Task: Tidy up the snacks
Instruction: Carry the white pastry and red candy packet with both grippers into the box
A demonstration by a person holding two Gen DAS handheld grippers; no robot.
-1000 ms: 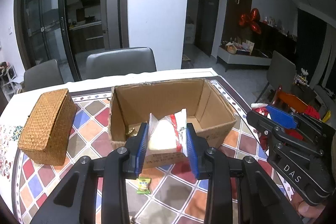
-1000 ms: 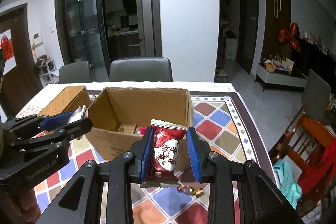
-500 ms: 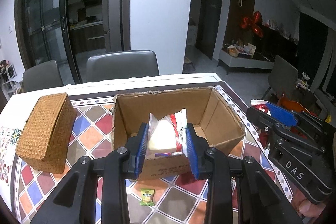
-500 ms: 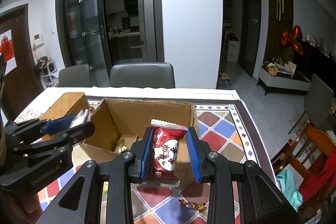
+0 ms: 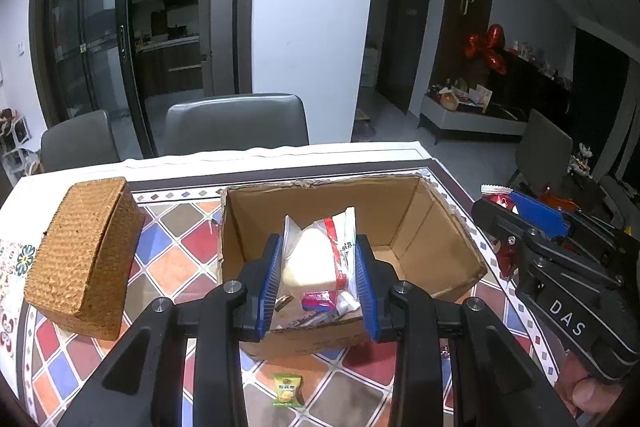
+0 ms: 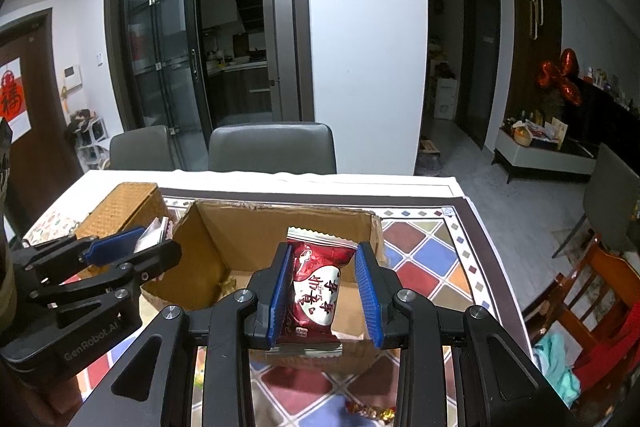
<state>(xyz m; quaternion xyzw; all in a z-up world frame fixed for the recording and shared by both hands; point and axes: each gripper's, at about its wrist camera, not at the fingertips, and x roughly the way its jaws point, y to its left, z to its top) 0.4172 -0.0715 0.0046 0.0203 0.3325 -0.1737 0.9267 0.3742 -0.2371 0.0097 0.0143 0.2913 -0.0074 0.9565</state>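
Note:
An open cardboard box [image 5: 436,227] stands on the tiled table; it also shows in the right wrist view [image 6: 248,231]. My left gripper [image 5: 318,267] is shut on a clear packet with a pale bun [image 5: 310,259] and holds it over the box's near left part. Small snacks [image 5: 318,301] lie on the box floor below. My right gripper [image 6: 324,291] is shut on a red snack packet [image 6: 316,287] and holds it over the box's near right part. Each gripper shows in the other's view: the right one [image 5: 532,227], the left one [image 6: 120,247].
A woven lidded basket [image 5: 80,251] sits left of the box. A green candy [image 5: 287,389] lies on the table in front of the box. A gold-red candy [image 6: 370,411] lies near the front edge. Grey chairs [image 5: 236,123] stand behind the table.
Both grippers have moved forward and up with their packets, from in front of the box to over its opening. The box floor and its snacks now show.

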